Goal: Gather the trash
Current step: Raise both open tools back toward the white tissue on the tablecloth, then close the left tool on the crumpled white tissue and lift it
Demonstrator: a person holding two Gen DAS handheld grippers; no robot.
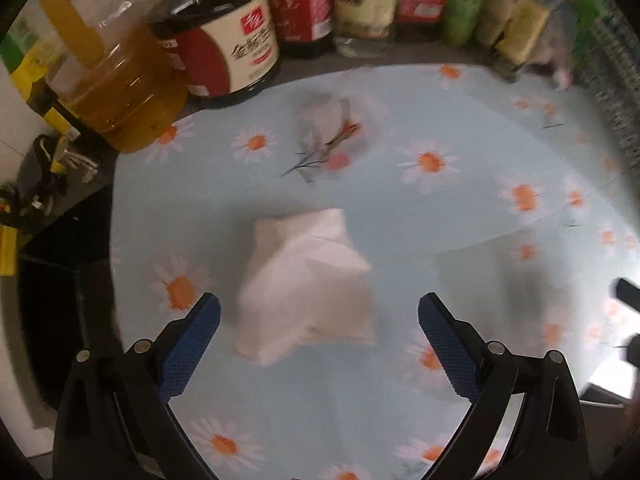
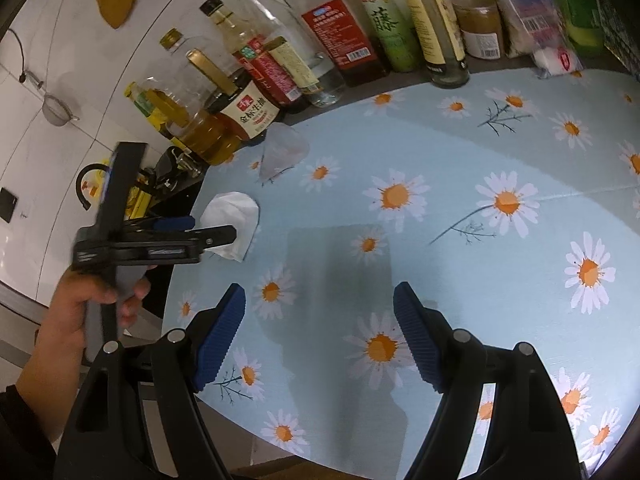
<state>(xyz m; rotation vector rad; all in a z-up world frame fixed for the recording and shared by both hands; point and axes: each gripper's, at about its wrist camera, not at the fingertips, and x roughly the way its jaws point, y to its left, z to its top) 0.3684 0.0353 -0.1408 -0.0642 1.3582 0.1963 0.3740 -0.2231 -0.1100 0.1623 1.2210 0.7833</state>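
Observation:
A crumpled white tissue (image 1: 308, 280) lies on the daisy-print tablecloth (image 1: 440, 208) near its left edge. My left gripper (image 1: 319, 300) points steeply down over it, open wide, with the tissue between the blue pads (image 1: 192, 344) and a gap on each side. In the right wrist view the same tissue (image 2: 236, 212) shows just beyond the left gripper (image 2: 212, 229), which a hand (image 2: 80, 312) holds. A clear plastic wrapper (image 1: 332, 136) (image 2: 282, 152) lies farther back on the cloth. My right gripper (image 2: 320, 292) hangs open over bare cloth with nothing between its fingers.
A row of sauce and oil bottles lines the back of the tablecloth, among them a soy sauce bottle (image 2: 248, 112) and an oil bottle (image 1: 116, 92). Bagged goods (image 2: 536, 20) stand at the back right. Off the cloth's left edge sits a dark hob area (image 2: 160, 184).

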